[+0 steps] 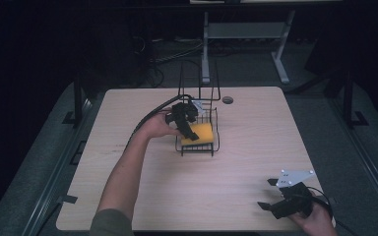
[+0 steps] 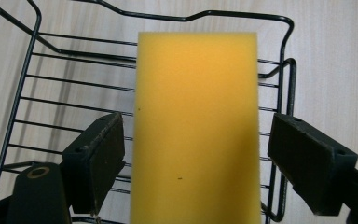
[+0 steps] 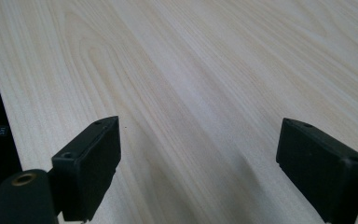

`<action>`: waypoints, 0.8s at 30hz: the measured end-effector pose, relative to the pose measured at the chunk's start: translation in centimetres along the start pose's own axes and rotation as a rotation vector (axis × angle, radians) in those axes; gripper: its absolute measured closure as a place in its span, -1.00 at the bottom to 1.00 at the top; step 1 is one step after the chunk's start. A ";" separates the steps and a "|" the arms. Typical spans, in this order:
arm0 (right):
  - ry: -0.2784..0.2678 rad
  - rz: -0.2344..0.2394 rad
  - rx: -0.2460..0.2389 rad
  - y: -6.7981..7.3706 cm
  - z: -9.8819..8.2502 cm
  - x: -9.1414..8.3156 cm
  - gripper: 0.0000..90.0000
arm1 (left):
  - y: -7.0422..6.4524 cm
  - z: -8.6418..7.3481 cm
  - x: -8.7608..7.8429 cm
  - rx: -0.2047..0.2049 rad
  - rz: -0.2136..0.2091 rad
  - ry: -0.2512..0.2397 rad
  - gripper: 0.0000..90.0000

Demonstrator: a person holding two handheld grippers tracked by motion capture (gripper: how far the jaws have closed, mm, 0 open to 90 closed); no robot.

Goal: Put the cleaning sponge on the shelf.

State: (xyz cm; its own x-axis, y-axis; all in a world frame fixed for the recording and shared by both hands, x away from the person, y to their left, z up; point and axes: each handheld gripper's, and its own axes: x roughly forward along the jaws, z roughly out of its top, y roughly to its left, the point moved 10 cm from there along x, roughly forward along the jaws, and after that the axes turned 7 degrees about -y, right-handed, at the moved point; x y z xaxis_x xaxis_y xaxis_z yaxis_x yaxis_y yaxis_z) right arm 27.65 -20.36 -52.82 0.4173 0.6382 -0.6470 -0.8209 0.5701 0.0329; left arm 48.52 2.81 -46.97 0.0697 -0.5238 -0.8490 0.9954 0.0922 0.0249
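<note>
A yellow sponge [image 1: 204, 131] [image 2: 196, 116] lies flat on the bottom of a black wire basket [image 1: 215, 147] [image 2: 51, 60] at the middle of the wooden table [image 1: 256, 142]. My left gripper [image 1: 190, 134] [image 2: 196, 154] reaches down into the basket and is open, one jaw on each long side of the sponge with a thin gap at both. My right gripper [image 1: 267, 193] [image 3: 198, 163] hovers open over bare wood near the table's front right corner, holding nothing.
The basket has a tall wire handle frame [image 1: 199, 78] rising at its far side. A round cable hole [image 1: 228, 100] sits near the table's far edge. Beyond the table, a white desk frame [image 1: 246, 34] stands on the dark floor.
</note>
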 end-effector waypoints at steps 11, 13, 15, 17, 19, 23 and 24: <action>0.004 0.004 -0.004 0.1 0.1 0.1 -0.71 | -0.9 -0.4 -0.7 0.015 0.021 -0.016 -0.57; 0.004 0.007 0.000 0.2 0.1 0.1 -0.71 | -1.1 -0.3 -0.8 0.028 0.028 -0.018 -0.58; 0.006 0.007 -0.003 0.2 0.1 0.1 -0.71 | -1.2 -0.2 -0.9 0.033 0.026 -0.016 -0.58; 0.001 0.007 -0.002 0.3 0.2 0.1 -0.71 | -1.3 -0.1 -1.0 0.040 0.032 -0.019 -0.57; -0.001 0.005 -0.007 0.2 0.2 0.1 -0.71 | -1.6 0.0 -1.1 0.045 0.033 -0.021 -0.58; -0.003 0.004 -0.003 0.2 0.3 0.0 -0.71 | -1.8 0.1 -1.3 0.052 0.038 -0.022 -0.58; -0.003 0.004 0.000 0.2 0.3 0.0 -0.71 | -2.0 0.2 -1.3 0.056 0.041 -0.025 -0.58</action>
State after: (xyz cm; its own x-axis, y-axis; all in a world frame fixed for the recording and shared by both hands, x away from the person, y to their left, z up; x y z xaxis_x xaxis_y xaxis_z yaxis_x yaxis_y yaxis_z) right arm 27.58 -20.13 -52.58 0.4151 0.6424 -0.6442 -0.8228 0.5672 0.0354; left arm 46.45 3.13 -45.77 0.1113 -0.5414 -0.8334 0.9938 0.0669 0.0893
